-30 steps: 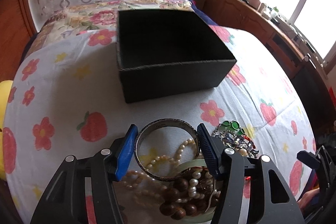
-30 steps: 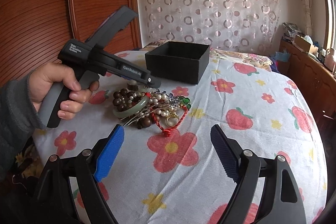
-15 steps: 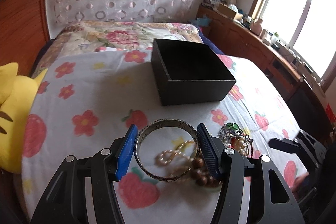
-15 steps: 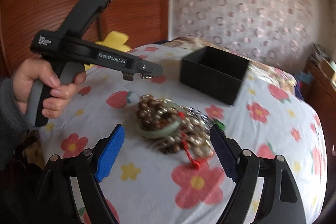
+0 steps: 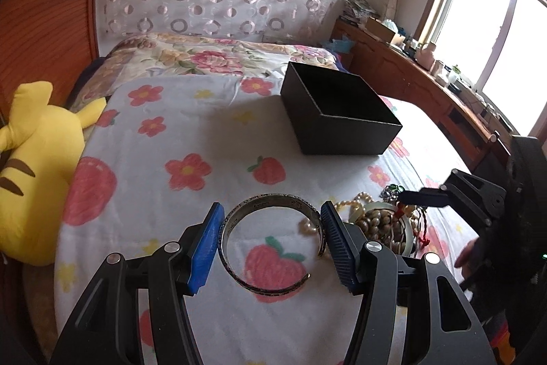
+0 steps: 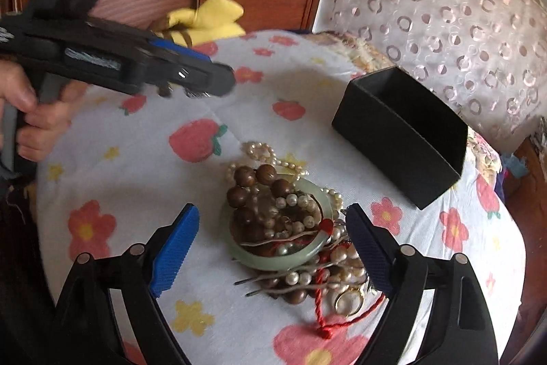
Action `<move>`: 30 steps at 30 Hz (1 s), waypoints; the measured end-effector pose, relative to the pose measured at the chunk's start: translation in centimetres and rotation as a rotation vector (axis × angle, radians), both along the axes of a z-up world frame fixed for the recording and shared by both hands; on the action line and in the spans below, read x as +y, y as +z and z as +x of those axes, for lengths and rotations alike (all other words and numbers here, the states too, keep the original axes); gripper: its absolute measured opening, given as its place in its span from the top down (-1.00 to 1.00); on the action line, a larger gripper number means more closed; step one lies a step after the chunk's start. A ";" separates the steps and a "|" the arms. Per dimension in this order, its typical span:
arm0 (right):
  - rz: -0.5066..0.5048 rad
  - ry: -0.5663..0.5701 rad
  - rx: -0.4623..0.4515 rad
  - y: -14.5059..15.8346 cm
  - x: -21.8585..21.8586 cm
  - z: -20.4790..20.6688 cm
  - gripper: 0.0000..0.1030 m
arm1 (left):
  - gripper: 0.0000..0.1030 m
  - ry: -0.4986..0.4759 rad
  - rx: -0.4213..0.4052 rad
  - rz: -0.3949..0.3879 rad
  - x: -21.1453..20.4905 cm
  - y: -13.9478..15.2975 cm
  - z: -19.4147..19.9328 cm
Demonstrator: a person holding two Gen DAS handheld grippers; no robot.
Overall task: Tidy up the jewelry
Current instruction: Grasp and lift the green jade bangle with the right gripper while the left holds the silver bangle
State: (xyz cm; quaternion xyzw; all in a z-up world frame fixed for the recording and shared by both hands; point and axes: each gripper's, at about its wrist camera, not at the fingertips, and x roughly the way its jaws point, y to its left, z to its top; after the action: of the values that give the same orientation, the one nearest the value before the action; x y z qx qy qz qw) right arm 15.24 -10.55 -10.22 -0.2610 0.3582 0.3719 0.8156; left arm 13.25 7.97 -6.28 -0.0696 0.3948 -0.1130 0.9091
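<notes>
The left gripper (image 5: 271,242) is clenching a silver cuff bangle (image 5: 270,245) between its blue fingers (image 5: 205,248), pads pressing on both sides of the ring at the lower centre of its frame. A second ago that bangle was hanging over the jewelry pile; now the pile (image 5: 386,221) is sitting off at the lower right and bare flowered bedsheet (image 5: 154,159) is showing through the ring, so the bangle is lifted clear and travelling. The black box (image 5: 342,115), open and seemingly empty, is standing well apart in the upper right of centre, and I judge it to be the destination.

The right gripper (image 6: 273,245) is released; its jaws have just been opening a little further, with nothing pressed between them. Where it was hanging back from the heap earlier, its fingers are now framing the green jade bangle (image 6: 277,259), which is lying tangled with brown wooden beads (image 6: 254,183), pearls and a red cord (image 6: 342,310). That suggests the next pick is being lined up while the first piece is heading for the box. The tangle may drag neighbours along.
</notes>
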 end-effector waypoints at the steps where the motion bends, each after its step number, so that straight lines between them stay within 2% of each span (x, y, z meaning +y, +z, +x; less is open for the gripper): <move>1: -0.015 0.008 0.006 -0.2 0.3 0.2 -0.73 | -0.08 0.003 0.001 -0.001 0.2 -0.1 -0.1; 7: -0.085 0.016 0.005 -0.8 1.3 0.9 -0.72 | -0.08 0.011 0.006 -0.002 0.6 -0.2 0.1; 9: -0.088 0.022 0.008 -0.7 1.2 1.1 -0.45 | -0.08 0.010 0.004 -0.001 0.5 -0.2 -0.1; 13: -0.081 0.018 -0.002 -0.5 0.6 0.9 -0.44 | -0.08 0.010 0.000 -0.001 0.6 -0.2 -0.2; 22: 0.132 -0.012 -0.083 3.4 -1.6 -0.1 -0.44 | -0.08 -0.001 -0.012 0.003 0.2 0.4 -0.2; 30: 0.199 -0.043 -0.127 6.7 -3.2 0.6 -0.44 | -0.08 -0.005 -0.033 0.003 -0.5 1.5 -0.3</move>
State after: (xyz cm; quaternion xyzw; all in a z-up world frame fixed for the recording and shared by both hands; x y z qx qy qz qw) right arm 15.80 -13.76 -3.50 -0.1942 0.2727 0.3705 0.8664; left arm 12.97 7.43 -4.82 -0.0655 0.3799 -0.1159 0.9154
